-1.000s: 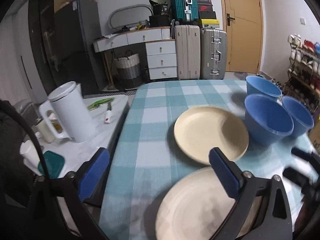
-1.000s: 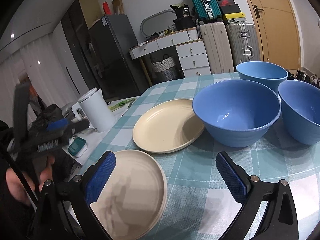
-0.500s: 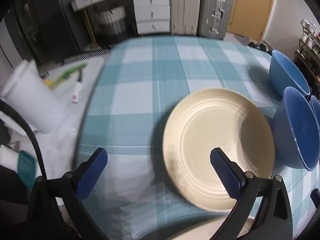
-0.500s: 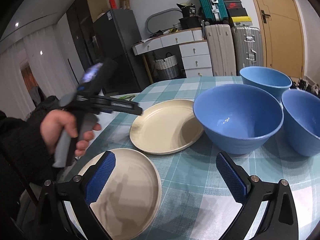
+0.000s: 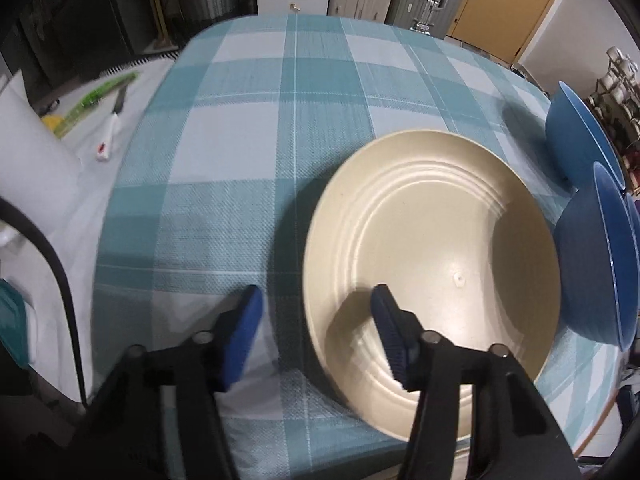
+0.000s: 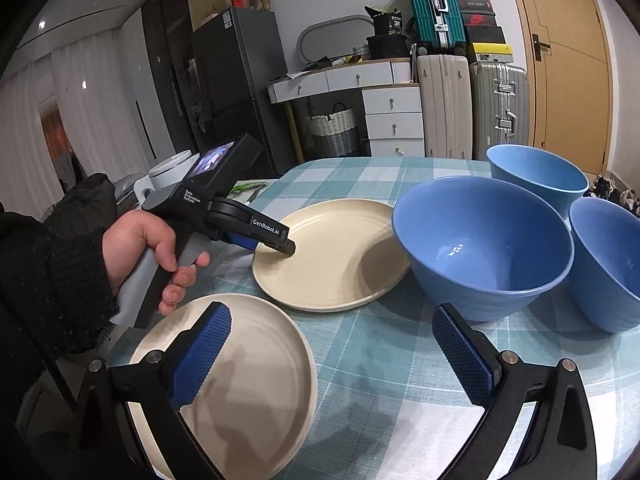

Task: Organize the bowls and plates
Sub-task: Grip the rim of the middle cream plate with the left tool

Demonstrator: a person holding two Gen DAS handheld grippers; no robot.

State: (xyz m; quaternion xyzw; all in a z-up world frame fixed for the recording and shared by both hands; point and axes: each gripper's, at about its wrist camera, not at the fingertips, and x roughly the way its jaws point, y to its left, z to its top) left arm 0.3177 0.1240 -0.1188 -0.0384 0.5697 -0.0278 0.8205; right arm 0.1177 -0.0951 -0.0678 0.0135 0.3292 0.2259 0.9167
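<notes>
Two cream plates and three blue bowls stand on the checked tablecloth. My left gripper [image 5: 316,320] points steeply down at the far cream plate [image 5: 432,276]. Its jaws are closing with the plate's left rim between them: one pad hangs over the plate, the other over the cloth, and neither presses on the rim. In the right wrist view a hand holds that left gripper [image 6: 282,245] at the far plate [image 6: 332,256]. My right gripper [image 6: 332,360] stands open and holds nothing. One of its fingers is over the near plate [image 6: 248,392]. The bowls [image 6: 480,248] [image 6: 536,172] [image 6: 608,264] cluster at the right.
Two of the bowls [image 5: 600,264] [image 5: 576,136] crowd the far plate's right side. A white jug [image 5: 28,152] and a knife [image 5: 112,132] lie on a white counter left of the table. Drawers and suitcases [image 6: 472,108] stand behind.
My left gripper went forward and down from the near plate to the far plate's left rim, tipped downward, and its jaws narrowed. The right gripper stayed almost still.
</notes>
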